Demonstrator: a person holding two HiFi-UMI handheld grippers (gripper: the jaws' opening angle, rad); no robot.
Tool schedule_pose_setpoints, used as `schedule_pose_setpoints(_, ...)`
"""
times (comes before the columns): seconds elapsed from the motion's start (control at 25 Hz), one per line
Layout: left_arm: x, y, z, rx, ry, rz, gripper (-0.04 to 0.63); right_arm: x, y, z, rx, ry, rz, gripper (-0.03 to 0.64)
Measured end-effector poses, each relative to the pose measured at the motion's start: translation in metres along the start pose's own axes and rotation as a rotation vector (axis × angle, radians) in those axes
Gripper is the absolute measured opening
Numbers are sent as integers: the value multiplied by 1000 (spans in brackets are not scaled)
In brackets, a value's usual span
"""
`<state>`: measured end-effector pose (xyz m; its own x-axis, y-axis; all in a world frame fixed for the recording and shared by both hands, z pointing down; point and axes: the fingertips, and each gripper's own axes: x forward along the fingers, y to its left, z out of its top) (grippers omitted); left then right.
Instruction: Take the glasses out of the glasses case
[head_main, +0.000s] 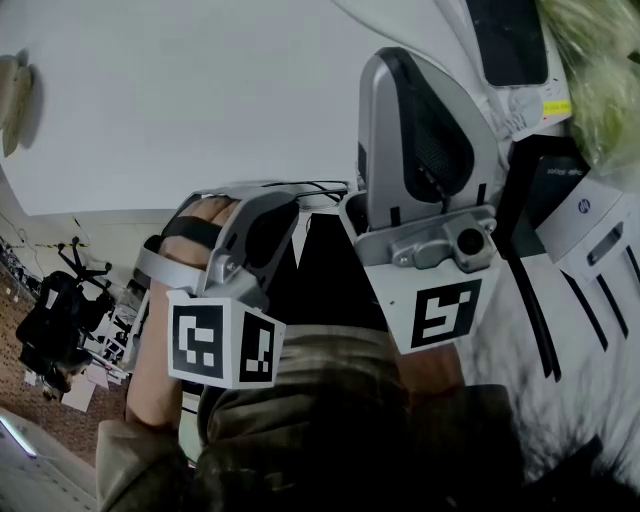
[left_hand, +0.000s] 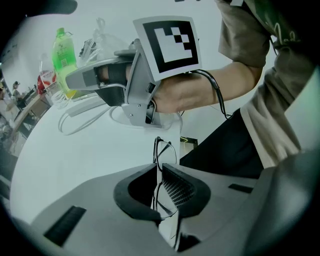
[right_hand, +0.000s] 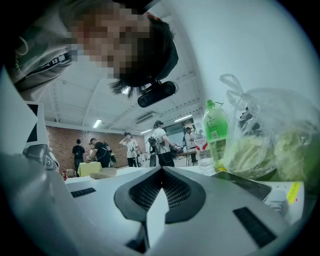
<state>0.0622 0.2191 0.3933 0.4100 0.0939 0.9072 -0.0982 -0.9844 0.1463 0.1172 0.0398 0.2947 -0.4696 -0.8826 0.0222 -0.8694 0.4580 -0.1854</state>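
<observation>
The black-rimmed glasses (left_hand: 166, 151) were pinched in the left gripper (left_hand: 159, 171).
They stood on edge between its two jaws, which pressed on them. One lens poked out past the tips, over the white desk (left_hand: 75, 150) near the edge by the person's body. The right gripper (right_hand: 161, 171) had its jaws pressed together with nothing in them. Farther back on the desk stood a green bottle (left_hand: 64, 55), a loose white cable (left_hand: 82, 123) and a see-through plastic bag (right_hand: 265, 135).
</observation>
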Motion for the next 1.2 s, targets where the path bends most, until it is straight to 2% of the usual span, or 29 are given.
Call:
schedule_pose_setpoints(0.16, -5, 0, 3, -33, -35, -22, 21, 1, 2, -3, -11, 14, 7, 12)
schedule_pose_setpoints(0.24, -7, 0, 6, -60, -59, -42, 51, 4, 7, -6, -22, 30, 22, 12)
schedule_pose_setpoints(0.4, -11, 8, 13, -103, -108, -12, 67, 5, 8, -7, -25, 36, 34, 12)
schedule_pose_setpoints(0.48, -12, 9, 17, -125, -140, -21, 103, 5, 8, -8, -22, 37, 38, 12)
schedule_pose_setpoints(0.56, -12, 8, 19, -139, -162, -34, 186, 5, 9, -9, -22, 43, 49, 12)
schedule_pose_setpoints(0.68, -16, 11, 22, -156, -193, -20, 190, 5, 10, -8, -24, 51, 53, 12)
schedule_pose_setpoints(0.76, -22, 16, 26, -189, -245, -5, 190, 5, 9, -6, -26, 49, 47, 12)
schedule_pose_setpoints(0.84, -31, 25, 32, -201, -316, 42, 190, 5, 8, -6, -21, 44, 43, 12)
schedule_pose_setpoints(0.96, -46, 39, 42, -156, -406, 151, 190, 4, 8, -10, 6, 50, 38, 12)
schedule_pose_setpoints(1.04, -57, 46, 50, -153, -485, 211, 190, 2, 8, -12, 5, 61, 35, 12)
schedule_pose_setpoints(1.2, -87, 67, 58, -265, -663, 354, 189, 1, 8, -7, -11, 55, 26, 12)
